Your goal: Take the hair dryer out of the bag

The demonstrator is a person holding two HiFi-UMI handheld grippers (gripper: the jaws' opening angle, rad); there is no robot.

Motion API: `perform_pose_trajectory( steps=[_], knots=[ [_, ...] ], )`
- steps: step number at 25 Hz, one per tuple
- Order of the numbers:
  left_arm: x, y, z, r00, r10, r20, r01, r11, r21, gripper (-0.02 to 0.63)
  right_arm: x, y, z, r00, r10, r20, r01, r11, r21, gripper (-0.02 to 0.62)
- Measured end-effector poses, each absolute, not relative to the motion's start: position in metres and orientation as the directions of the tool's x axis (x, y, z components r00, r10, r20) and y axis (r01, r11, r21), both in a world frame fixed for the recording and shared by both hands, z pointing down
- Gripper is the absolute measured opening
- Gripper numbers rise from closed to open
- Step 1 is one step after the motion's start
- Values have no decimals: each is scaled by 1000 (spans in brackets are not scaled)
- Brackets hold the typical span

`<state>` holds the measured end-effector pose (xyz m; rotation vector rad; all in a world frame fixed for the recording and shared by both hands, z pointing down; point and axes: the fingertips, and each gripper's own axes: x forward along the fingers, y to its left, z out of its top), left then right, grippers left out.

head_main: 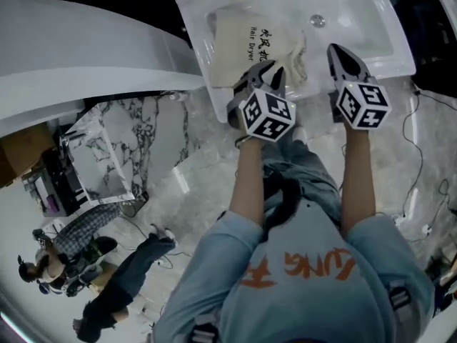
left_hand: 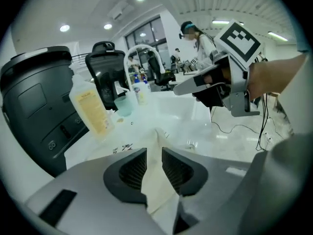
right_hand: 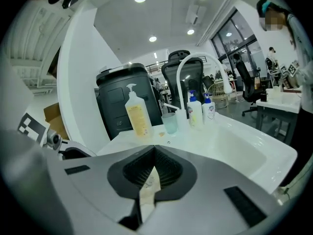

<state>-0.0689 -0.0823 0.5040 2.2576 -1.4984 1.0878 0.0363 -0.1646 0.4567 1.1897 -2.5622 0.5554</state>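
Light blue shirt (head_main: 307, 277) with orange lettering sits closest, directly under the head camera. Two bare forearms reach from it toward a white basin (head_main: 364, 20).

Far left, on the marble floor (head_main: 178, 170), bystanders (head_main: 82, 252) are low down, well apart from the work.

Behind the basin, left to right, stand a black bin (left_hand: 34, 106), a pale yellow bottle (left_hand: 93, 109), a teal cup (left_hand: 123, 104) and a curved white faucet (left_hand: 144, 50).

Task item: the cream cloth bag (head_main: 250, 41), printed "Hair Dryer", lies in the left part of the basin. Its gathered edge is turned toward the drain (head_main: 318, 21). The hair dryer itself shows in no view.

Left gripper (head_main: 273, 71): angled down at the bag's near right edge. Its jaws stand spread, and a raised fold of the bag's cloth stands between the ribbed pads. The pads are not clamped on it.

Right gripper (head_main: 337, 51): right of the drain, over the bare basin and near the bag's gathered edge. Contact with the bag cannot be confirmed. Its jaws are pressed together at the tips. A cream strip (right_hand: 148, 192) shows in the slot behind them, and I cannot tell what it is.
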Motion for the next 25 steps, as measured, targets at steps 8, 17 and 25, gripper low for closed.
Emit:
perform_pose_trajectory(
  steps=[8,17,25],
  knots=[
    [-67,-106,532,197,-624,756,-767,-579,-278,87,64,-168,474,-566,-706,425,-824,506,-255,0],
    [-69,-121,552,191,-601,776,-745,-604,-284,55,78,-168,496,-534,-710,460,-845,455,-279,0],
    [-92,-134,523,271,-673,688,-852,-501,-154,6,51,-176,502,-594,-657,464,-804,508,-309,0]
  ],
)
